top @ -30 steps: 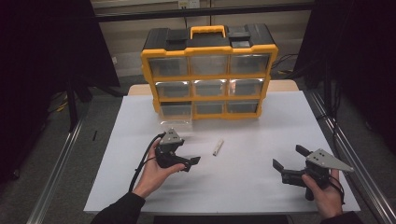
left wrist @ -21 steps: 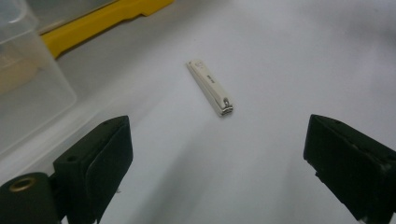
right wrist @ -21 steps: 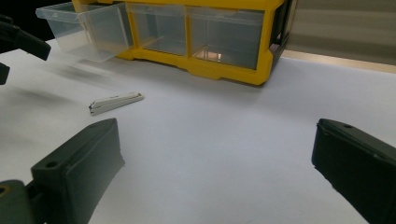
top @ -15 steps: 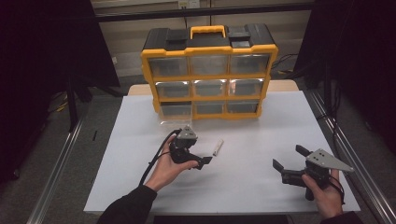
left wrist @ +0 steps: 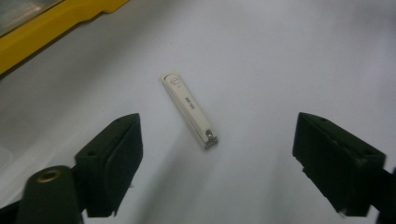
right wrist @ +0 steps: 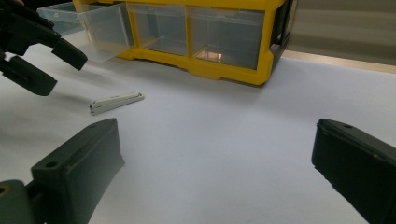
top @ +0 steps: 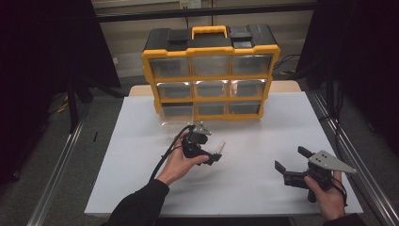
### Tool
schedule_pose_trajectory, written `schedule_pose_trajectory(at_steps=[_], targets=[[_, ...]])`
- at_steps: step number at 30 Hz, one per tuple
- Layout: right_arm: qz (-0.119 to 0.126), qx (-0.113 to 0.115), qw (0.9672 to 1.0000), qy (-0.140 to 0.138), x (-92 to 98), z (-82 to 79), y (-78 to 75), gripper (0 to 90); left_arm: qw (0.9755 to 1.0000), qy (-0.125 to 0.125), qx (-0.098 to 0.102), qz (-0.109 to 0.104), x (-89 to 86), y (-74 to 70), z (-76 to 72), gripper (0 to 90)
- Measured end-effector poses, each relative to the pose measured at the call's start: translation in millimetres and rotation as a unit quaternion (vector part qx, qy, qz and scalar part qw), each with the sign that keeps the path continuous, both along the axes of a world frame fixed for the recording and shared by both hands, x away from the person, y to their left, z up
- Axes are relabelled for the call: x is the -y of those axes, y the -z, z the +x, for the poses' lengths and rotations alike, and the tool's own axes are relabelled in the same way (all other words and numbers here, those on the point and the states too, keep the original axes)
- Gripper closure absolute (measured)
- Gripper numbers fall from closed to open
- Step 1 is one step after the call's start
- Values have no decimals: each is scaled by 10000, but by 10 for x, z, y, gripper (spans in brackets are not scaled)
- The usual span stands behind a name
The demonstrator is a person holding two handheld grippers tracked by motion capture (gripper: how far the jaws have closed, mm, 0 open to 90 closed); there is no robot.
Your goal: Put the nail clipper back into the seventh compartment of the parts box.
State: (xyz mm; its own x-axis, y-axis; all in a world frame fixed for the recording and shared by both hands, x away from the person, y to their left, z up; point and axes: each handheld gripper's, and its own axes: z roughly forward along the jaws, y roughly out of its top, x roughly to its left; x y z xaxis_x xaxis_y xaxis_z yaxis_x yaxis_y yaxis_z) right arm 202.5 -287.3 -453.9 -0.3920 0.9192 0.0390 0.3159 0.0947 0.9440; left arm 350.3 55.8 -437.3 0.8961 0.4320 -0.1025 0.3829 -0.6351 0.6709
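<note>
While the left gripper (left wrist: 217,163) is closing its wide jaws over the nail clipper (left wrist: 189,111), nothing gripped yet, it is needing to drop lower and pinch.

Left gripper (top: 212,151): black body, black cable trailing back along the forearm, small pale plate on top. Blocky matte black jaws; brass-coloured screw eyelet (left wrist: 48,176) at one base. Dark sleeve (top: 141,205) on left arm. Right gripper (top: 291,165): black, grey three-cornered plate (top: 332,161) on top.
</note>
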Motion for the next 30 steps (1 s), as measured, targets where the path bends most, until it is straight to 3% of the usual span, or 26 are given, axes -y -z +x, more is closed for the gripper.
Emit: schedule_pose_trajectory(at_steps=[1,3,8,16,19,22,30], targets=[[1,-6,10000,-3,0,-1,0,14,9998,144,34,129,6,-5,25,199],[2,-5,10000,-4,1,0,1,14,9997,135,-67,188,45,5,46,205],[1,-1,10000,-8,0,1,1,14,9986,274,-73,444,138,18,84,233],[-2,3,10000,-15,0,1,2,13,9972,175,-192,704,246,49,178,329],[3,-7,10000,-14,-1,0,1,14,9970,121,-334,693,283,75,216,355],[5,-8,10000,-16,1,-2,0,14,9953,177,-465,832,309,109,264,389],[5,-4,10000,-18,1,-3,0,14,9937,-4,-624,930,334,168,304,489]])
